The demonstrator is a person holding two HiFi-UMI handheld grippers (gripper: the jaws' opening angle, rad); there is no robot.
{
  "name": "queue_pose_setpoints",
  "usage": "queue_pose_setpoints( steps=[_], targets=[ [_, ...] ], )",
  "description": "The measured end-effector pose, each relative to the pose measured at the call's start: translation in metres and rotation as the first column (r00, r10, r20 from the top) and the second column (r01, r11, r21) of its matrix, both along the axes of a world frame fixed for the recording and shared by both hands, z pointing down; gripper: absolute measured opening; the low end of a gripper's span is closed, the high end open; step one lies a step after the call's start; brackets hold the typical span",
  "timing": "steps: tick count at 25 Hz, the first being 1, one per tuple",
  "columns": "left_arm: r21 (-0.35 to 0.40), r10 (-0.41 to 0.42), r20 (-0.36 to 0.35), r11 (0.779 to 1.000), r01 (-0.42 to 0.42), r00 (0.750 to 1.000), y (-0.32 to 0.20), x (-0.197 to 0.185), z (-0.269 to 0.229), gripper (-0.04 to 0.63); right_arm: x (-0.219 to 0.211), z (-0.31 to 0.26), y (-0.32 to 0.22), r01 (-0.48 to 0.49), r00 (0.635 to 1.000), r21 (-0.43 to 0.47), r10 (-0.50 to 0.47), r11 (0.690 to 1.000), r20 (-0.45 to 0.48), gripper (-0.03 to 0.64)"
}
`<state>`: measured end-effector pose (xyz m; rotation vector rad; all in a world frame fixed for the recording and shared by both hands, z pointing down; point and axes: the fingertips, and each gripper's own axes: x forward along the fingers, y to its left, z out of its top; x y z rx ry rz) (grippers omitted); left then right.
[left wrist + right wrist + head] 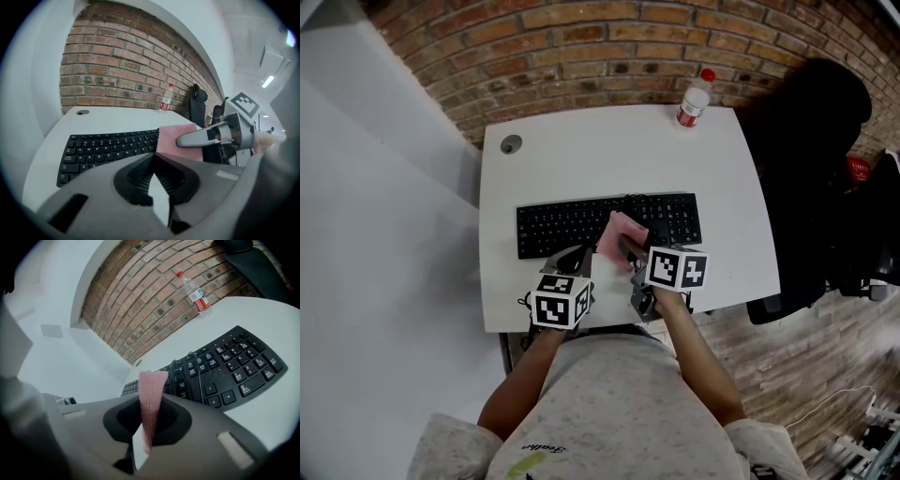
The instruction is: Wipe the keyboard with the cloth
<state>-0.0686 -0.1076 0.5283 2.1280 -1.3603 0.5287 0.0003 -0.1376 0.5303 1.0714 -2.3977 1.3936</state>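
Note:
A black keyboard [562,225] lies across the middle of the white desk [581,169]. My right gripper [624,247] is shut on a pink cloth [622,233], which hangs over the keyboard's middle keys. In the right gripper view the cloth [151,399] stands up as a narrow strip pinched between the jaws, with the keyboard [229,366] beyond it. My left gripper [578,255] hovers at the keyboard's front edge, just left of the cloth, jaws together and holding nothing. From the left gripper view I see the cloth [176,138] and the keyboard [103,147].
A plastic water bottle [693,98] with a red cap stands at the desk's back right. A round cable hole [511,144] sits at the back left. A thin black cable [194,366] loops over the keys. A black office chair [811,131] stands to the right.

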Motion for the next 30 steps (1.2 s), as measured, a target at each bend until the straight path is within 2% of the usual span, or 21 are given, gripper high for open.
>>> queue_pose_setpoints(
  steps=[30],
  targets=[
    [-0.003,0.081,-0.008,0.997,-0.081,0.997,-0.029,0.080,0.003,-0.008,0.098,0.005,-0.019,-0.096,0.995,-0.009,0.096,0.995,0.002,0.020]
  ],
)
